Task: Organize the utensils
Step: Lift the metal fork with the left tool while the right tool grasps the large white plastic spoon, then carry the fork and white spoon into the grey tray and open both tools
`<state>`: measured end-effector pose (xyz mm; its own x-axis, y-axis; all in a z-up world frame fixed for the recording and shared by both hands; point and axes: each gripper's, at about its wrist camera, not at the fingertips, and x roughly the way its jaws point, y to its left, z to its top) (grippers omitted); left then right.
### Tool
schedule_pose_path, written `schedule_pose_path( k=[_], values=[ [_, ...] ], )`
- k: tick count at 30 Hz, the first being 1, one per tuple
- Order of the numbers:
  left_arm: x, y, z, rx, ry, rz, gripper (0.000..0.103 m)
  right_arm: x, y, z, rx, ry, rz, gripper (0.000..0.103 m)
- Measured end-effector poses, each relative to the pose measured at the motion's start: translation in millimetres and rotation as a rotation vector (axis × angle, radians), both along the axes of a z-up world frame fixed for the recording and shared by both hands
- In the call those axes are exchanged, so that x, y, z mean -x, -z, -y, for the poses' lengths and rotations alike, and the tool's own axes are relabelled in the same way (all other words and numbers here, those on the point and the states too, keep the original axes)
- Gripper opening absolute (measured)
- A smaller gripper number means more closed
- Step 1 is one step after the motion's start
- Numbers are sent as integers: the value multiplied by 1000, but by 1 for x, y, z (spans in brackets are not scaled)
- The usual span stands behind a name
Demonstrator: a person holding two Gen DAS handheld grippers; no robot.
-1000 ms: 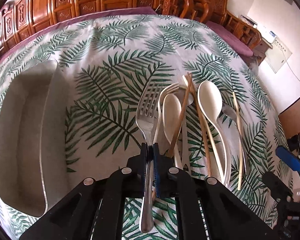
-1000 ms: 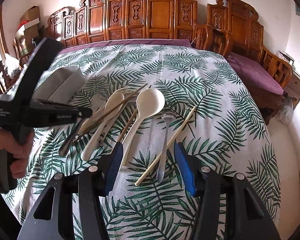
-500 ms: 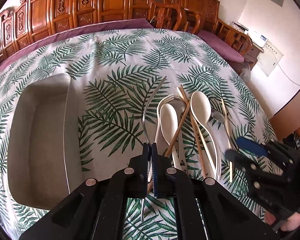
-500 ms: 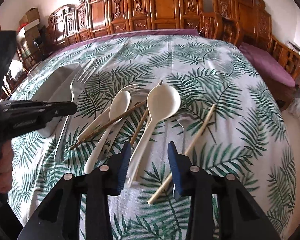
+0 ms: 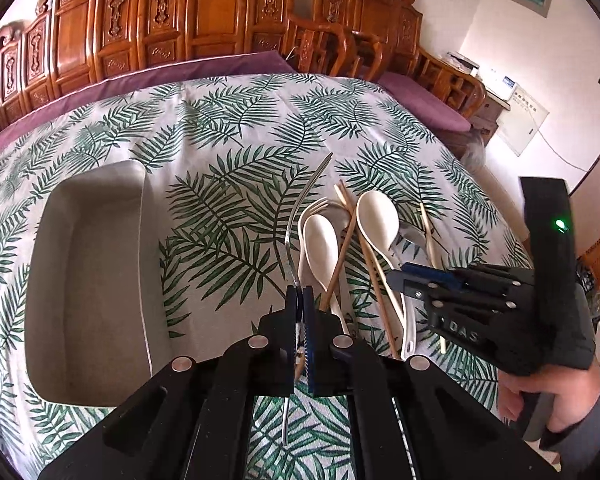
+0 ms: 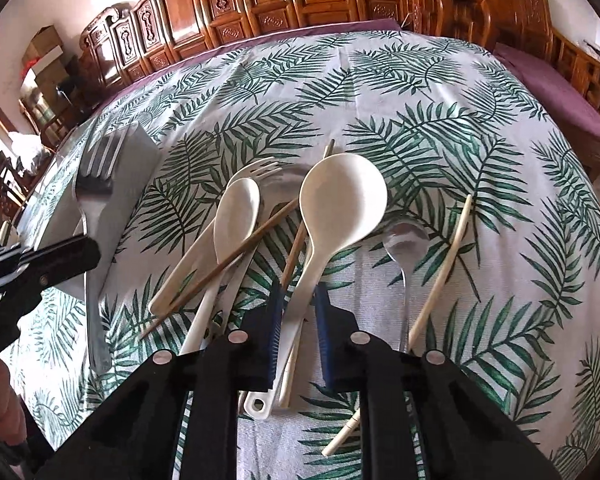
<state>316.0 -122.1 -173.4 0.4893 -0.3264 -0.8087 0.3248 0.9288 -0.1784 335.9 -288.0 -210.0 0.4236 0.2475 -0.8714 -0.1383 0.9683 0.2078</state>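
My left gripper (image 5: 300, 300) is shut on a metal fork (image 5: 302, 208), held off the cloth and seen edge-on, right of the grey tray (image 5: 80, 280). The right wrist view shows that fork (image 6: 94, 184) in front of the tray (image 6: 136, 148), with the left gripper (image 6: 60, 256) on it. My right gripper (image 6: 298, 304) is low over the pile, its jaws closing. The large white spoon's (image 6: 340, 200) handle and a brown chopstick (image 6: 296, 248) lie between the pads, with a gap still showing. The right gripper (image 5: 396, 276) also shows at the right of the left wrist view.
On the leaf-print cloth lie a smaller white spoon (image 6: 236, 208), a white plastic fork (image 6: 260, 168), another brown chopstick (image 6: 228, 260), a metal spoon (image 6: 404, 240) and a pale chopstick (image 6: 448, 256). Carved wooden seating (image 5: 204, 20) lines the far side.
The left gripper has lifted the fork off the pile and the fork now shows edge-on. The right gripper has come down over the large spoon's handle, its jaws narrowing.
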Motion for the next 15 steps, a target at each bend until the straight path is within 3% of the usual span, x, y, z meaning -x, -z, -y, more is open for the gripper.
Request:
schedule_pose_path(
  k=[5,9,15],
  values=[
    [4,-8,-6,14,-2,11,2,-6,11,4,8,39,-56,18],
    [10,-14,-11,15,-7,20,2,-5,8,10,-15,57,-41,12],
    [15,-27,-23,14,-28,34,2,5,-13,9,-21,35,0,12]
  ],
)
